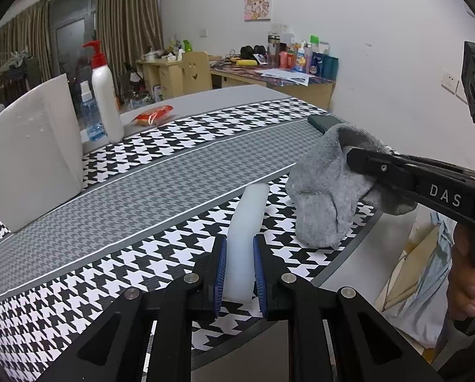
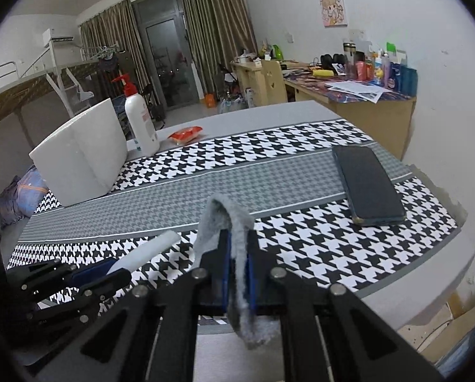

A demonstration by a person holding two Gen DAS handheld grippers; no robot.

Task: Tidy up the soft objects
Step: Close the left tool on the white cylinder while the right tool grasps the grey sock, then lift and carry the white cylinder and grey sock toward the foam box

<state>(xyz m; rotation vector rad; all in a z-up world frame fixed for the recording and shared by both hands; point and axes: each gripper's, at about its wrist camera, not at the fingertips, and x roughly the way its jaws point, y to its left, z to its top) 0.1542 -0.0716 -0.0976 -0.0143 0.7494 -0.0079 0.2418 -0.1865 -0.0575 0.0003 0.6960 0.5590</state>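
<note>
My left claw is clamped on a pale white foam strip, its blue pads pressed to both sides, while my right claw is clamped on a fuzzy grey sock, both near the front edge of the houndstooth-patterned worktop

The left wrist view shows the sock from the side, bunched and sagging, its lower end at or just above the cloth; whether it touches I cannot tell. It also shows my right claw reaching in from the right, with part of my hand below. The right wrist view shows the same sock only as a thin fold standing between the pads and drooping past the worktop's front edge. That view also gives the whole dark flat smartphone lying near the right edge; from the left wrist only a corner of the phone shows behind the sock

The foam strip and my left claw sit low at the left of the right wrist view, the strip's gripped end hidden by the fingers

A white foam block stands at the far left with a white pump bottle with a red top, a small clear spray bottle and a red snack packet behind it. The grey centre band between block and phone lies open
</note>
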